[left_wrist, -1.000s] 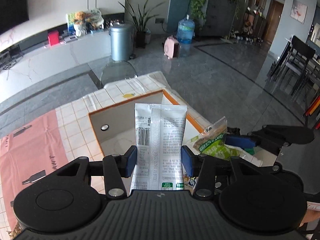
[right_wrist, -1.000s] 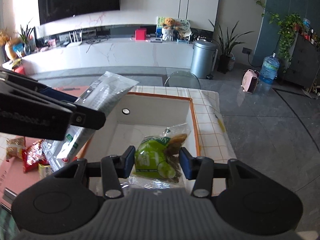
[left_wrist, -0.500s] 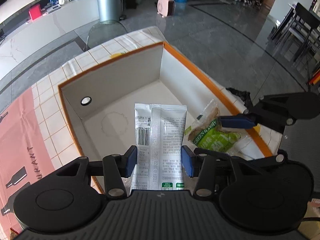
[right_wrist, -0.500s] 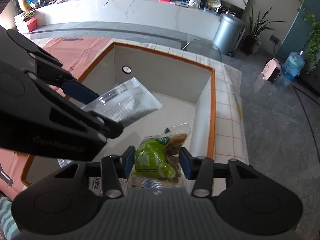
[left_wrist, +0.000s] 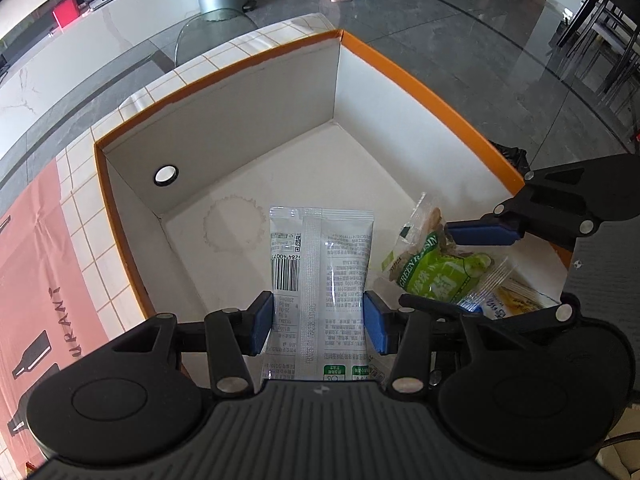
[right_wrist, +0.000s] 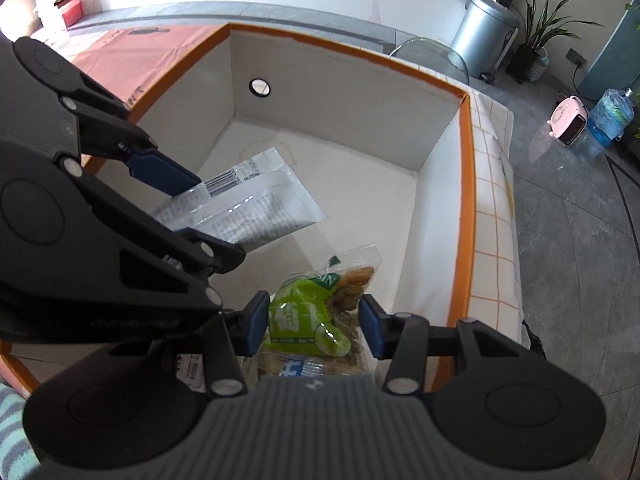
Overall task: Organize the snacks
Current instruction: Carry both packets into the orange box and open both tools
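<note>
My left gripper [left_wrist: 319,322] is shut on a white snack packet [left_wrist: 320,280] with a barcode and holds it low inside an orange-rimmed white box [left_wrist: 224,128]. My right gripper [right_wrist: 313,330] is shut on a green raisin packet [right_wrist: 310,316] and holds it inside the same box [right_wrist: 360,108], near its right wall. The right gripper [left_wrist: 480,236] and the green packet [left_wrist: 436,276] show at the right of the left wrist view. The left gripper [right_wrist: 168,184] and the white packet [right_wrist: 256,204] show at the left of the right wrist view.
Another packet [left_wrist: 512,300] lies on the box floor under the green one. The box stands on a tiled tabletop [right_wrist: 492,200] with a pink cloth [left_wrist: 36,280] to its left. A round hole [left_wrist: 165,175] is in the box's far wall.
Both grippers have moved down and forward from above the box rim into the box, each still holding its packet.
</note>
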Available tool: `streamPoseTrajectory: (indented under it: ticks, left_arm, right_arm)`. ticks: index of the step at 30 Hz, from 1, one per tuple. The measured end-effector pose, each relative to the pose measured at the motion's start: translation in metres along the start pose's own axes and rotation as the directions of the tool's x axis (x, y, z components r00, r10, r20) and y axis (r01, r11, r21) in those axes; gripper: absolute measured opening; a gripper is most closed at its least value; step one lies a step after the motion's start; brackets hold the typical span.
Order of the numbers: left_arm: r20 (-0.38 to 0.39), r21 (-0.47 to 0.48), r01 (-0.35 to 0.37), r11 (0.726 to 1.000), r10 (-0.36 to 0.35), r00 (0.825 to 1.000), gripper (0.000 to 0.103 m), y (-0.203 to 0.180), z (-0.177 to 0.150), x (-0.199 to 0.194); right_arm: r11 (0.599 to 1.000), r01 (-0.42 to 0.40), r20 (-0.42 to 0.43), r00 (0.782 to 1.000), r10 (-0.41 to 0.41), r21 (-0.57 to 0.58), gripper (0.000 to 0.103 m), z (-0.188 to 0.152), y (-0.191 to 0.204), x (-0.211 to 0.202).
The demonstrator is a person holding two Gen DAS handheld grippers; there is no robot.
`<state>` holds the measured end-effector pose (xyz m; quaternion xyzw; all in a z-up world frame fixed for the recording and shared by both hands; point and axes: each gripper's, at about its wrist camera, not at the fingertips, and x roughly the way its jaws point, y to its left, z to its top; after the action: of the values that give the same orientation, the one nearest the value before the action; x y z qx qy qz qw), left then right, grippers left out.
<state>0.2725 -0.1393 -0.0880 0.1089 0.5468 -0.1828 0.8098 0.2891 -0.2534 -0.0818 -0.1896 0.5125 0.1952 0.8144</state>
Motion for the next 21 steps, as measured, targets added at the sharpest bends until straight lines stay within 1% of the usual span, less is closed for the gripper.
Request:
streamPoseTrajectory:
  ticks: [3, 6, 8, 10, 12, 13, 16, 19, 21]
  left_arm:
    - [-0.004, 0.005, 0.0, 1.0, 0.0, 1.0, 0.055, -0.001, 0.0, 0.0]
    - [0.007, -0.005, 0.001, 1.0, -0.001, 1.0, 0.057, 0.0, 0.0, -0.001]
    - [0.014, -0.008, -0.012, 1.0, 0.012, 1.0, 0.063, 0.0, 0.001, -0.001]
    - [0.021, -0.011, -0.01, 1.0, 0.011, 1.0, 0.063, 0.001, 0.0, -0.005]
    - [0.034, -0.022, -0.007, 1.0, 0.008, 0.999, 0.068, 0.002, 0.0, -0.01]
    - [0.043, -0.028, -0.006, 1.0, 0.008, 0.999, 0.071, 0.002, 0.0, -0.013]
    - [0.067, -0.043, 0.0, 0.999, 0.002, 0.998, 0.073, 0.002, 0.0, -0.025]
    - [0.099, -0.051, 0.001, 0.999, 0.004, 0.995, 0.075, 0.001, -0.001, -0.041]
    - [0.135, -0.057, -0.007, 0.998, 0.015, 0.991, 0.076, 0.001, -0.003, -0.054]
  right_arm:
    - [1.0, 0.007, -0.012, 1.0, -0.007, -0.02, 0.046, 0.002, 0.004, 0.004]
    - [1.0, 0.006, -0.017, 1.0, -0.006, -0.014, 0.046, 0.003, 0.004, 0.005]
    - [1.0, 0.006, -0.02, 1.0, -0.006, -0.011, 0.046, 0.004, 0.004, 0.002]
    - [1.0, 0.018, -0.022, 1.0, -0.018, -0.016, 0.048, 0.005, 0.004, 0.001]
    - [1.0, 0.02, -0.018, 1.0, -0.021, -0.01, 0.052, 0.004, 0.003, -0.003]
    - [1.0, 0.019, -0.017, 1.0, -0.019, -0.002, 0.055, 0.004, 0.002, -0.005]
    - [0.999, 0.014, -0.016, 1.0, -0.013, 0.037, 0.059, 0.004, -0.002, -0.014]
    - [0.996, 0.009, -0.004, 1.0, -0.009, 0.086, 0.06, 0.002, -0.005, -0.026]
    - [0.992, 0.002, 0.017, 1.0, -0.004, 0.126, 0.061, 0.0, -0.007, -0.036]
